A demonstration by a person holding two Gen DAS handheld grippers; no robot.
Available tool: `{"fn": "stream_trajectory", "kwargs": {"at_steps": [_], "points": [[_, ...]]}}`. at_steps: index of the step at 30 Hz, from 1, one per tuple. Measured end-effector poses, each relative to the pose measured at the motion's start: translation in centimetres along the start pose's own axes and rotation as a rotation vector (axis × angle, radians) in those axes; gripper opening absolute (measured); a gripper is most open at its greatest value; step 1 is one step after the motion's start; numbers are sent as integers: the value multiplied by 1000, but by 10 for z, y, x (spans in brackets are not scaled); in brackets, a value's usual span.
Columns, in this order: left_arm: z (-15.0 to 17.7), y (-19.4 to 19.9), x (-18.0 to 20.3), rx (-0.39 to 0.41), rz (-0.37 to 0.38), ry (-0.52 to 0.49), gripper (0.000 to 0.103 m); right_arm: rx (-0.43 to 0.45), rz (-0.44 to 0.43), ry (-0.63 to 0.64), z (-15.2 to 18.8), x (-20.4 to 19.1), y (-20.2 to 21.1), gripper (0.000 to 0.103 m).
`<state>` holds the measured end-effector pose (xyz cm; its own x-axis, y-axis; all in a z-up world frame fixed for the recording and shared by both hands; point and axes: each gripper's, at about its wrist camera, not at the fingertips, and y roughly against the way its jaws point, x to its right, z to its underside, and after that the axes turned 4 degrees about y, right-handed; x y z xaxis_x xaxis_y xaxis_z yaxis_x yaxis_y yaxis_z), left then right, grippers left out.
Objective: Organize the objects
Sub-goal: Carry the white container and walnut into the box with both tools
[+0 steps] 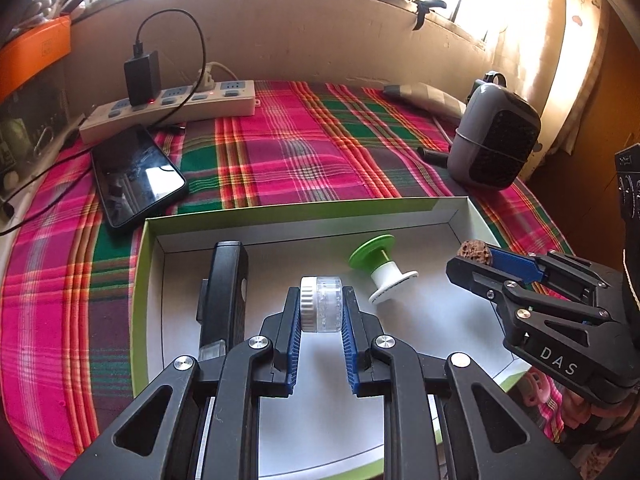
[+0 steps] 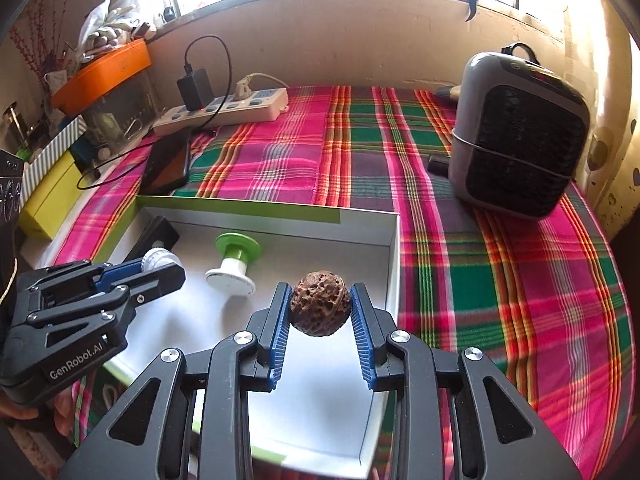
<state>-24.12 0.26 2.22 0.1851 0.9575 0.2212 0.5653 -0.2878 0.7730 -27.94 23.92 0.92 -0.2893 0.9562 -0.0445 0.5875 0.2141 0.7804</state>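
Wrinkled brown walnut [image 2: 321, 308], judged light, hard and roll-prone, is clamped at its widest girth by the right tongs [image 2: 320, 310] above the white box [image 2: 394, 248], while at nine o'clock the left tongs [image 1: 322, 310] are shut on a small clear plastic jar [image 1: 322, 304].

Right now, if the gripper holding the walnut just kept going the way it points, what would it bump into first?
Probably the white floor of the open box. The right gripper, shut on the walnut, tilts down over the box's right part, clear of the green spool. Depth is uncertain.
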Motion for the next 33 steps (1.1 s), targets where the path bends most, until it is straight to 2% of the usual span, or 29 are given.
{"fn": "stream_trajectory", "kwargs": {"at_steps": [17, 33], "points": [[-8, -16, -3, -23, -21, -2, 17, -34, -1, 22, -12, -3, -25, 31], [-11, -18, -4, -22, -24, 0, 18, -25, 4, 26, -13, -6, -26, 32]]}}
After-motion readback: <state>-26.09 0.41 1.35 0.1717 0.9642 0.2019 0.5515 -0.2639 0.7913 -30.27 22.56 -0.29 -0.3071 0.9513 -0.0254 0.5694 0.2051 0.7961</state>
